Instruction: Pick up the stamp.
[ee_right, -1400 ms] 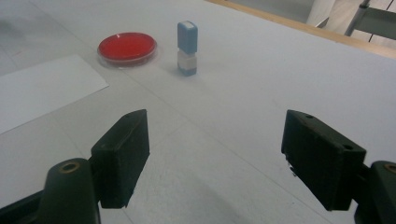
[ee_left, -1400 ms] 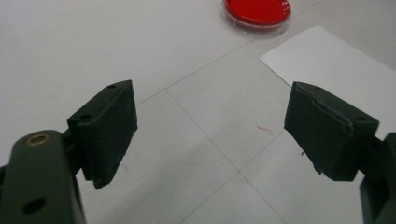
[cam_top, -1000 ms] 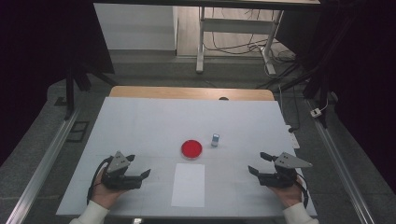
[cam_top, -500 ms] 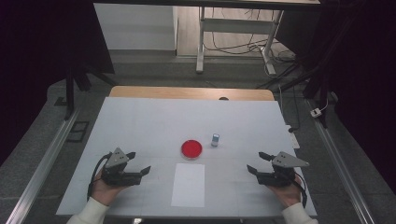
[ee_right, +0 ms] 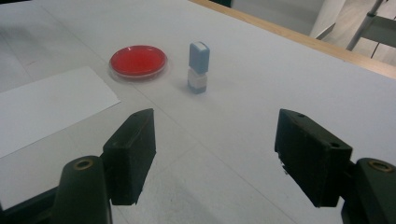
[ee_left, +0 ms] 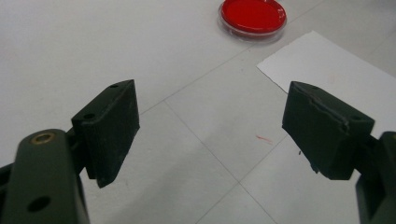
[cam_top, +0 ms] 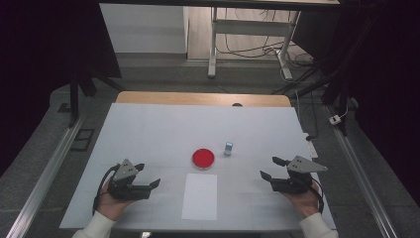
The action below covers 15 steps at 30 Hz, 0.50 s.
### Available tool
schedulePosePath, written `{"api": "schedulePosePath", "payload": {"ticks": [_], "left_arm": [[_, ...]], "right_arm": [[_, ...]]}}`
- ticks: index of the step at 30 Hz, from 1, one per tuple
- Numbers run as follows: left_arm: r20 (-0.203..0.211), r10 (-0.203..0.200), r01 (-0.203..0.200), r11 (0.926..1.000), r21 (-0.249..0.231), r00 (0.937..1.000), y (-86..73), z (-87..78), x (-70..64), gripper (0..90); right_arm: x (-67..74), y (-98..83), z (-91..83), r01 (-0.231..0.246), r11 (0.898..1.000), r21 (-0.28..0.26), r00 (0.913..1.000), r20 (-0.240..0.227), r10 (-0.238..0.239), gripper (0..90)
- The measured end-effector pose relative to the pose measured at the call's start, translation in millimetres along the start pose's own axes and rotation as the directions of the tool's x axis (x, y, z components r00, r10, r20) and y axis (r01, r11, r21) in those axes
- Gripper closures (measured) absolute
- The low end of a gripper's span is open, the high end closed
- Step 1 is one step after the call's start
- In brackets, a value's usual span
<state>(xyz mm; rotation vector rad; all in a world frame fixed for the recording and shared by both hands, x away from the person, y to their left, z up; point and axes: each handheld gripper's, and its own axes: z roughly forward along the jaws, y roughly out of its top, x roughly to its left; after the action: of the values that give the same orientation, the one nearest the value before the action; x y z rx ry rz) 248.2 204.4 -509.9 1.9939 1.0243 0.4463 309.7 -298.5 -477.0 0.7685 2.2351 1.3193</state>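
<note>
I have both grippers low over the white counter, one at each near corner, nothing held. The left gripper has its fingers spread wide, pointing toward the sheet of paper. The right gripper is just as open, its fingers aimed at the small stamp, which stands upright just beside the red dish, mid-counter, beyond the far end of the paper.

I take the stamp for the thing to fetch. It looks light and rigid, a blue cap over a pale body, tall for its narrow foot, so I judge it will tip at a careless nudge. I would close on the flat sides of the upper body, squarely, and lift straight. The dish looks like shallow clear plastic holding red, slick at the rim, so best left where it lies
</note>
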Motion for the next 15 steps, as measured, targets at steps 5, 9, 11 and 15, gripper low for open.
{"api": "schedulePosePath", "payload": {"ticks": [5, 9, 11, 15], "left_arm": [[0.0, 0.009, -0.009, 0.9999, 0.008, 1.0, -0.1, 1.8, -1.3, 18.9], [0.0, 0.013, -0.013, 0.9999, 0.012, 0.9999, -0.4, 2.6, -0.7, 18.9], [-0.002, 0.009, -0.009, 0.9999, 0.012, 1.0, -0.7, 2.3, -0.4, 18.9], [0.001, 0.008, -0.008, 0.9999, 0.013, 1.0, -1.0, 2.6, 0.8, 18.9]], "right_arm": [[-0.9, 7.5, 5.1, 0.005, 1.0, 0.015, 1.0, -0.006, -0.005, 29.6], [-1.5, 14.8, 10.4, 0.017, 0.999, 0.028, 0.9998, -0.007, -0.016, 30.0], [-1.8, 18.4, 13.4, 0.022, 0.999, 0.037, 0.9997, -0.008, -0.022, 30.0], [-2.3, 25.3, 18.1, 0.031, 0.998, 0.051, 0.9994, -0.015, -0.03, 30.0]]}}
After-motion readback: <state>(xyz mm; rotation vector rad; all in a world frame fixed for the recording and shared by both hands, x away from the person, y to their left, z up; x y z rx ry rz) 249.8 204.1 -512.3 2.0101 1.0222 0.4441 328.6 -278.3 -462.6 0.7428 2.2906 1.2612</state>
